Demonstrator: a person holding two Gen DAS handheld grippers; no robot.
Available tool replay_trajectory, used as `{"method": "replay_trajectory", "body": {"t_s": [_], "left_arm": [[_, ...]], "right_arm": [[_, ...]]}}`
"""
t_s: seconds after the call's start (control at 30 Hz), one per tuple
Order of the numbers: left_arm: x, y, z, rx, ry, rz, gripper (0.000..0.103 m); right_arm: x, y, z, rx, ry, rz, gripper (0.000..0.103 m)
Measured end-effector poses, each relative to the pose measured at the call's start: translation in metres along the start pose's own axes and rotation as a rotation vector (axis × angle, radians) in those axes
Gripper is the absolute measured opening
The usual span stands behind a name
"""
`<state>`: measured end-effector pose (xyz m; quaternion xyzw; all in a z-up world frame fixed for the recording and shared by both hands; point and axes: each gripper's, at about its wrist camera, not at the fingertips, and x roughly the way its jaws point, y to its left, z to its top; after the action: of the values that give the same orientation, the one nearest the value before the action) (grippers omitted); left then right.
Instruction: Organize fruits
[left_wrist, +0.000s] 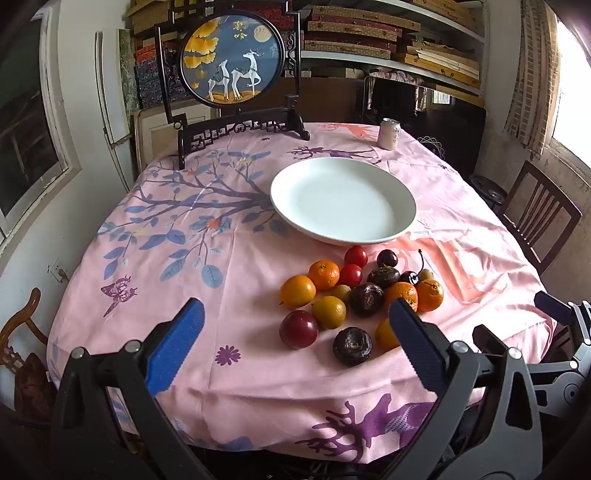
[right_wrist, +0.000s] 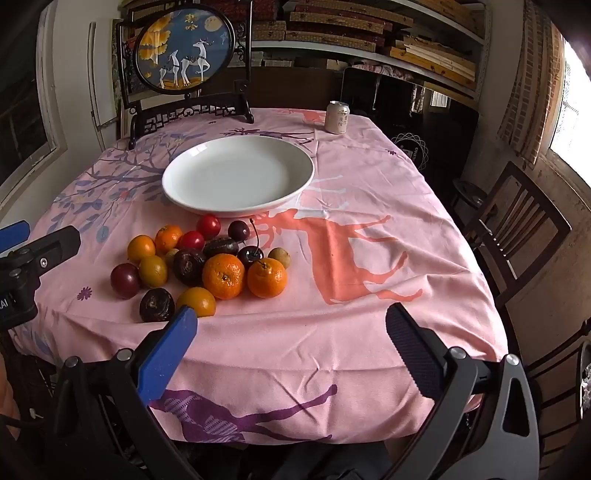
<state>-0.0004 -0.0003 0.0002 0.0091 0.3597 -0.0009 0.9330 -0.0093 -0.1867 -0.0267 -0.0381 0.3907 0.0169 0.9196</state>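
Observation:
A pile of small fruits lies on the pink tablecloth near the front edge: mandarins, yellow-orange fruits, red tomatoes, dark cherries, a dark red plum and dark wrinkled fruits. An empty white plate sits just behind the pile. My left gripper is open and empty, low over the table's front edge, the pile between and beyond its fingers. My right gripper is open and empty, to the right of the pile.
A round framed deer picture on a dark stand stands at the table's back left. A drink can stands at the back right. A wooden chair stands right of the table. Shelves of boxes fill the back wall.

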Motion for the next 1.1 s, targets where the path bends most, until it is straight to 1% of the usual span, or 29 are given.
{"method": "replay_trajectory", "body": {"t_s": [1.1], "left_arm": [[0.0009,0.0001,0.0,-0.001,0.019,-0.002,0.101]], "right_arm": [[0.0016,0.0018,-0.0007,0.001,0.004,0.005,0.102]]}}
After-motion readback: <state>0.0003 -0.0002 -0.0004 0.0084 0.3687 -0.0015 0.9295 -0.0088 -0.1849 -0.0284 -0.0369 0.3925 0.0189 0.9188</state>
